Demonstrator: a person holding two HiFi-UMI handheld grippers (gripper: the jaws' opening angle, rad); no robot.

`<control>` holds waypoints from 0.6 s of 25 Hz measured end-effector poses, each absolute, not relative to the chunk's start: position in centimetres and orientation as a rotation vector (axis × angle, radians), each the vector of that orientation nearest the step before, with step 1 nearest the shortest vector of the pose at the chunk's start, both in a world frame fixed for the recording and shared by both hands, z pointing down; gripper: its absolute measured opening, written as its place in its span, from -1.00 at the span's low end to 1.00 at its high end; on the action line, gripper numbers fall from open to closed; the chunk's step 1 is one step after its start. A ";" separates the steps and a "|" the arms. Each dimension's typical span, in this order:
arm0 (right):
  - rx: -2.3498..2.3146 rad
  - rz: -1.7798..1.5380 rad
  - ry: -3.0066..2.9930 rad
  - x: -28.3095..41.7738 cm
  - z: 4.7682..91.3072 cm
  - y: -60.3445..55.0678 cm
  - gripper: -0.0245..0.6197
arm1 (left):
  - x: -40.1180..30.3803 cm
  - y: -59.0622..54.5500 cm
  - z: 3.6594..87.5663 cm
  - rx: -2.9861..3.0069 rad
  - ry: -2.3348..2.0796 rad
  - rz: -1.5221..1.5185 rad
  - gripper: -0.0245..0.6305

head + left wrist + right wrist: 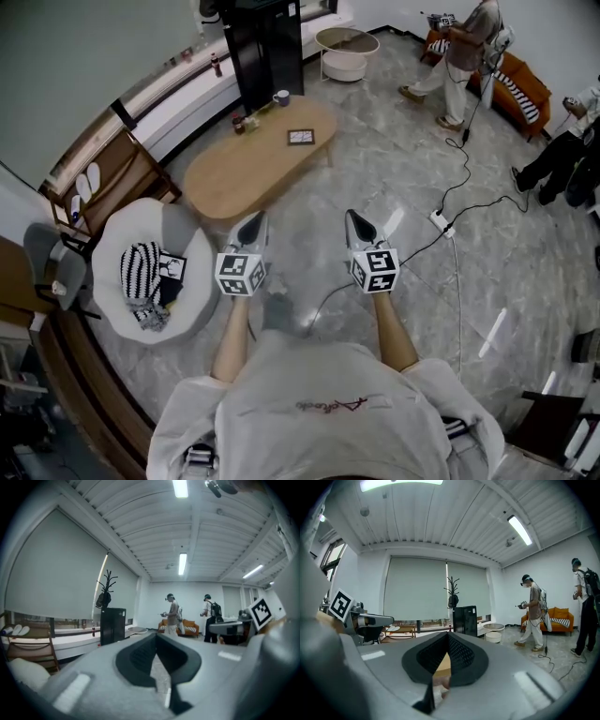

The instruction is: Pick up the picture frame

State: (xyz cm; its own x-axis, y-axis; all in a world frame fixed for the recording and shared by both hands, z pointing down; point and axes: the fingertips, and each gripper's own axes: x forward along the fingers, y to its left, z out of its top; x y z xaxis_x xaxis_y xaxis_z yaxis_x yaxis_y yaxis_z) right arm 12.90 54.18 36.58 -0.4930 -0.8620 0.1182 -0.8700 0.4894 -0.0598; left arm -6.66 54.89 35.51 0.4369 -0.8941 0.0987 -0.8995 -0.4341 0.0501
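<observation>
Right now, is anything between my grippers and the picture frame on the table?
Nothing visible does. Only floor and tabletop lie between the left gripper, the right gripper and the picture frame; the mug stands farther back.

Picture frame: small, dark-bordered rectangle with pale centre, lying flat near the right end of the oval wooden table

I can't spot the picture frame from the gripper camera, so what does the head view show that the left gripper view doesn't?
Only the head view: what looks like the picture frame lying flat on the oval wooden table, a mug near the table's far end, and the white armchair. Only the left gripper view: the ceiling lights and the coat stand. Both: the black cabinet, the orange sofa, people standing near it, and the left gripper, jaws together and empty.
</observation>
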 end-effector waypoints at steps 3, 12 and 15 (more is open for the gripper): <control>1.544 0.166 -2.640 12.8 36.9 53.2 -0.91 | -7.1 53.6 35.6 2.584 -1.620 0.074 -0.92; 1.538 0.139 -2.627 11.8 37.3 47.3 -0.91 | -7.7 47.1 36.7 2.582 -1.587 0.022 -0.92; 1.533 0.131 -2.622 11.2 37.2 44.6 -0.91 | -7.9 44.4 37.1 2.581 -1.570 0.016 -0.92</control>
